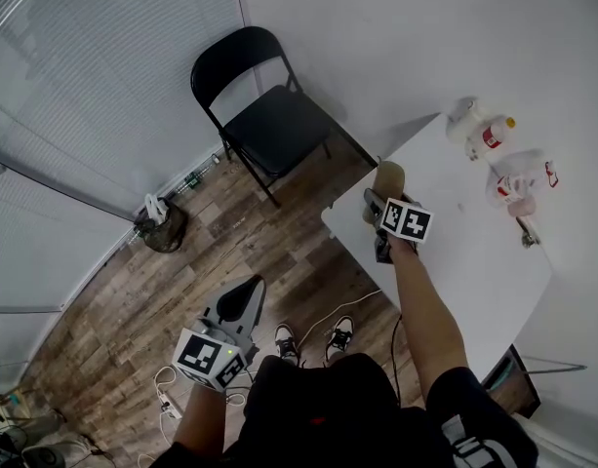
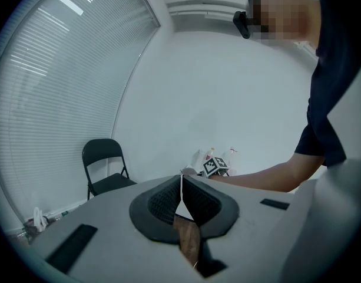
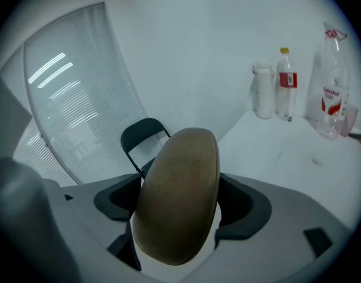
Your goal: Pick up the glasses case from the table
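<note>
The head view looks steeply down from above onto the table [image 1: 474, 261], chair [image 1: 269, 115] and floor [image 1: 133, 300]. The left gripper view and right gripper view each sit close behind their own jaws, facing outward. Both share the chair and the table's bottles [image 3: 286, 81].

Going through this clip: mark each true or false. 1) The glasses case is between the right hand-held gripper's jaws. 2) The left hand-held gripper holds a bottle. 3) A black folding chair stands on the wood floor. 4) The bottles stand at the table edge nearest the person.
1) True: the glasses case sits between the jaws of the right hand-held gripper.
2) False: the left hand-held gripper has its jaws together with nothing between them.
3) True: the chair stands on the floor near the table.
4) False: the bottles stand at the table's far side, by the wall.
</note>
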A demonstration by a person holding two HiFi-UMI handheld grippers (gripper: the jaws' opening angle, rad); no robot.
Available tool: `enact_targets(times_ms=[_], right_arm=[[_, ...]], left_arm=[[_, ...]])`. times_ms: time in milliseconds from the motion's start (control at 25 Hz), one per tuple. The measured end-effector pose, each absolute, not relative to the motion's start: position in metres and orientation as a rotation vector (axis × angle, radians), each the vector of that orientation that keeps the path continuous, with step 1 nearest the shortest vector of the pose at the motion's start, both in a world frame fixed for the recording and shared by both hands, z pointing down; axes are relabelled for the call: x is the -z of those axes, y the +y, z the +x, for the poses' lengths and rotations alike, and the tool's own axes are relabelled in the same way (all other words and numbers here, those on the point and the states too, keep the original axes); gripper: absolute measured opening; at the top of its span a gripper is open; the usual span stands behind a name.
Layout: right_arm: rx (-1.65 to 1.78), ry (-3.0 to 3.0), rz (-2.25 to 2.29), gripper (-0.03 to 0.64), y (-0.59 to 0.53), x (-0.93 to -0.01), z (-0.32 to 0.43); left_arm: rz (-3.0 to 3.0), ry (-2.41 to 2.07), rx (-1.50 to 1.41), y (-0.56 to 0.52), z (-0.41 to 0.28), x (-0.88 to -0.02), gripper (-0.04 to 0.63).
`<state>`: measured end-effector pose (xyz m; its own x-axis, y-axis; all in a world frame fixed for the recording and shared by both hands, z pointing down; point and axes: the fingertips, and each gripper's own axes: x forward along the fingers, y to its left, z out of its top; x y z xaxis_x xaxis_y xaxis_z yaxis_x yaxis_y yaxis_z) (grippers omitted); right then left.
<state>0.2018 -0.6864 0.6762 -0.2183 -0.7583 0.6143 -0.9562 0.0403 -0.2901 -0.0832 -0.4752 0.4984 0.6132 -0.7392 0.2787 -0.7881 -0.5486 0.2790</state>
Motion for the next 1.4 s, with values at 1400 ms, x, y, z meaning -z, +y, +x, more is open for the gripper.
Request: enact_targets(times_ms=[1400], right_arm=[[0.161,-2.652,1.660,0.410,-0.416,-0.300,0.194]], left_arm=[[2.833,-1.092,0.027,-0.446,0.001,-0.341,0.028]])
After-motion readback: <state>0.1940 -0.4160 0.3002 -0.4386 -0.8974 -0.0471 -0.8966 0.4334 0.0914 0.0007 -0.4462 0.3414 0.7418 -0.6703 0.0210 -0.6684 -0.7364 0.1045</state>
